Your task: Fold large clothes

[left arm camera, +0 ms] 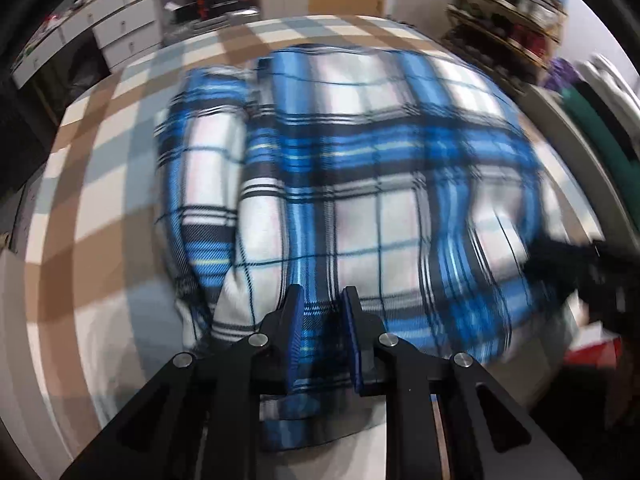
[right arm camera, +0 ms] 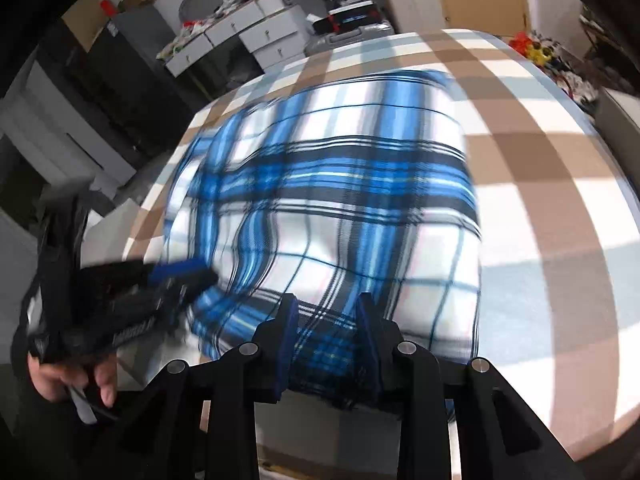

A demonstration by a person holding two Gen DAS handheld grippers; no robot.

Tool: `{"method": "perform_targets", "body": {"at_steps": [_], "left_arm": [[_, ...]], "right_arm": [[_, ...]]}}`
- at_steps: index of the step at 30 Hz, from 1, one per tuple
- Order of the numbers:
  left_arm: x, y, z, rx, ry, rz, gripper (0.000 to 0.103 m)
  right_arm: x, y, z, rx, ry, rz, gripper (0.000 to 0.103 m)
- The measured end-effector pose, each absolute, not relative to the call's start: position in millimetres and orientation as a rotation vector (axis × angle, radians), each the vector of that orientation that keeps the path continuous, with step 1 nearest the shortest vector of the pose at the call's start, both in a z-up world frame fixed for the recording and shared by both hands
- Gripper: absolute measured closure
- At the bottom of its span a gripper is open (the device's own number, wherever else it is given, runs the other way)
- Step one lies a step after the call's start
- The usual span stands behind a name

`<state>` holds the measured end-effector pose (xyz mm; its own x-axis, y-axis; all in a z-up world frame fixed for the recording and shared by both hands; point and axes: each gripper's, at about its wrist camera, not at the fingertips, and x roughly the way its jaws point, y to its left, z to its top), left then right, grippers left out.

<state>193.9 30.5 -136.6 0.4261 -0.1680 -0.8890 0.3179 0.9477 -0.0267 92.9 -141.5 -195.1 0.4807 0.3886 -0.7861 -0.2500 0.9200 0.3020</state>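
The left gripper (left arm camera: 323, 300) points steeply down at lower centre of its view, jaws narrowly parted with plaid cloth between them. The right gripper (right arm camera: 328, 307) does likewise. A hand (right arm camera: 70, 376) holds the left gripper at lower left.

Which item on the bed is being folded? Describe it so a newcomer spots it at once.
Find the bed with the tan, white and pale-blue checked cover. Spread across its middle lies a blue, white and black plaid garment, its near edge pinched by the left gripper and the right gripper. Its saturated blue stripes and thin dark lines set it apart from the muted checks beneath.
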Motion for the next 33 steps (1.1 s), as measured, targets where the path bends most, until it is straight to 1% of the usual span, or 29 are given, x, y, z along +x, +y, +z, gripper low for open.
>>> {"method": "perform_targets", "body": {"at_steps": [4,7,9,11,13,15,16,19,20,21,23,24,25,26,30,33], "left_arm": [[200.9,37.4,-141.4,0.108,1.076,-0.253,0.088],[166.5,24.9,-146.0,0.22,1.039,-0.229,0.087],[155.9,20.5,-145.4,0.264,1.056,-0.233,0.087],[148.1,23.5,-145.0,0.22,1.08,-0.277,0.087],[143.9,24.8,-146.8,0.232,1.091,-0.309,0.087],[149.3,28.2,-147.2,0.23,1.104,-0.347,0.087],[156.6,37.8,-146.5,0.138,1.132,-0.359,0.087],[172.5,61.0,-143.5,-0.052,1.191,-0.38,0.087],[175.0,66.9,-138.5,-0.087,1.181,-0.382,0.087],[177.0,73.8,-128.9,-0.115,1.142,-0.381,0.087],[179.1,88.6,-106.5,-0.154,1.034,-0.336,0.086],[186.2,95.4,-96.9,-0.169,0.988,-0.313,0.078],[194.1,99.8,-91.7,-0.182,0.966,-0.299,0.062],[202.8,101.5,-91.1,-0.188,0.962,-0.282,0.057],[228.8,86.3,-113.1,-0.145,1.07,-0.225,0.057],[238.9,75.4,-143.8,-0.071,1.172,-0.229,0.057]], "right_arm": [[115.4,-125.5,-198.1,0.099,0.99,0.388,0.073],[115.0,-134.6,-200.6,0.104,0.962,0.415,0.073],[109.9,-144.9,-198.0,0.152,0.947,0.423,0.073],[97.8,-159.6,-190.4,0.219,0.921,0.437,0.071],[83.0,-171.6,-179.9,0.242,0.869,0.419,0.064],[77.3,-173.0,-179.0,0.235,0.88,0.412,0.042],[75.0,-168.2,-187.5,0.204,0.928,0.417,0.037],[67.1,-148.3,-193.0,0.032,0.93,0.373,0.036],[65.1,-140.1,-191.6,-0.019,0.926,0.362,0.032],[64.0,-136.3,-191.6,-0.029,0.924,0.364,0.026],[65.0,-137.6,-188.0,-0.014,0.915,0.355,0.025],[65.4,-142.8,-183.6,0.023,0.895,0.355,0.027],[65.8,-150.6,-178.6,0.066,0.869,0.346,0.027],[67.3,-157.8,-175.0,0.094,0.847,0.323,0.027],[72.4,-193.2,-170.8,0.191,0.8,0.196,0.02],[84.4,-211.2,-184.0,0.241,0.868,0.156,0.02]]}}
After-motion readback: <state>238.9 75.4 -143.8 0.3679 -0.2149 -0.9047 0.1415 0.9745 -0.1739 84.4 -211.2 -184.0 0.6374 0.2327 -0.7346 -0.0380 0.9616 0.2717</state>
